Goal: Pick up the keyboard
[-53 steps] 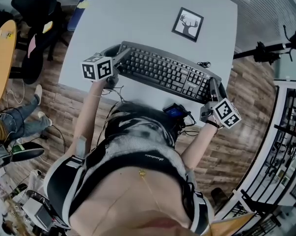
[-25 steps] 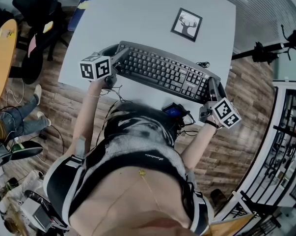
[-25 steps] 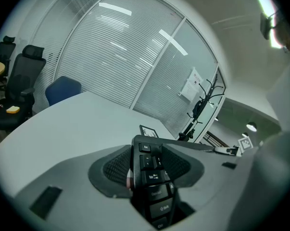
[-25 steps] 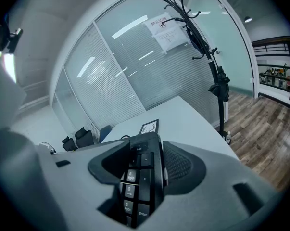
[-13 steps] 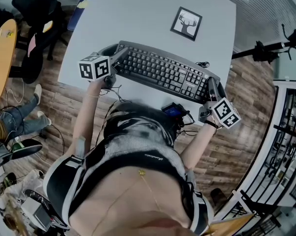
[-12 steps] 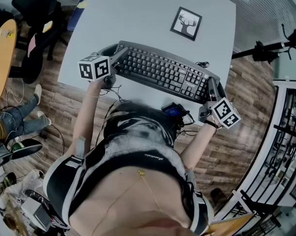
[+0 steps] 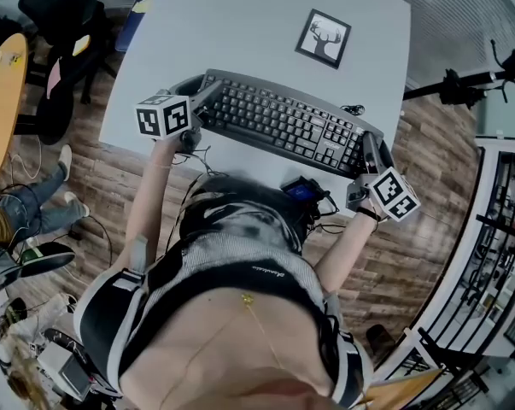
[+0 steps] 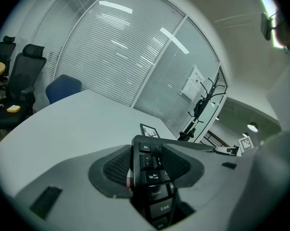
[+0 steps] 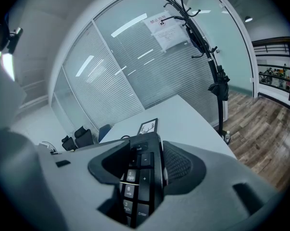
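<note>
A black keyboard (image 7: 283, 120) hangs over the white table (image 7: 231, 24), held at both ends. My left gripper (image 7: 199, 101) is shut on its left end; in the left gripper view the Esc and Tab keys (image 8: 149, 162) sit clamped between the grey pads (image 8: 113, 170). At the other end my right gripper (image 7: 370, 154) is shut on the number-pad side, and the right gripper view has that edge (image 9: 140, 177) squeezed between the fingers (image 9: 181, 170). The keyboard looks slightly raised off the tabletop.
A framed deer picture (image 7: 324, 38) lies on the table beyond the keyboard. A thin cable (image 7: 353, 109) trails at the keyboard's far right corner. Office chairs (image 8: 19, 81) stand at the left, a coat stand (image 9: 209, 66) on the wooden floor at right.
The keyboard and both grippers have shifted very slightly up in the head view; both grips are unchanged.
</note>
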Tool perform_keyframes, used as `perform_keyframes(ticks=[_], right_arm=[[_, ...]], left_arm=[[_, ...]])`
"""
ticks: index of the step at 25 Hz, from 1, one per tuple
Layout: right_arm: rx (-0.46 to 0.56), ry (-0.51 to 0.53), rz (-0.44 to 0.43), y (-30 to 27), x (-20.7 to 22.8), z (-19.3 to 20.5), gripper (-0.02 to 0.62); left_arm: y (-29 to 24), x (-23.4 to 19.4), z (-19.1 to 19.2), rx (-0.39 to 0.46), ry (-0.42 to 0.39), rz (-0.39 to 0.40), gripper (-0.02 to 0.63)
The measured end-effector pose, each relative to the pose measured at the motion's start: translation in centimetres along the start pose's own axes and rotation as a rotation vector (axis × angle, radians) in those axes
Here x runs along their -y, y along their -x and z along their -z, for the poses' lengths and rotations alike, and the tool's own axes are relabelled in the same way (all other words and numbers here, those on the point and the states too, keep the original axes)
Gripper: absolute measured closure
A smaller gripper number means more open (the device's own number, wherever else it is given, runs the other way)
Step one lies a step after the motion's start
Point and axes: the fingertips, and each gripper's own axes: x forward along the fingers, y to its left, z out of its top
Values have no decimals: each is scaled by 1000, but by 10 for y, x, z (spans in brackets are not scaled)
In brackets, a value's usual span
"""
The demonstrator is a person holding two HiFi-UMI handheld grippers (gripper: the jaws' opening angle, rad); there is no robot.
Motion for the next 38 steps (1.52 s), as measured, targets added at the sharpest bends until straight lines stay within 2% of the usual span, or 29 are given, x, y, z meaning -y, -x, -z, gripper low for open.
perform_keyframes(ticks=[38], right_arm=[[-22, -9, 7, 0, 2, 2, 387]], left_arm=[[-3, -1, 1, -16, -3, -6, 417]])
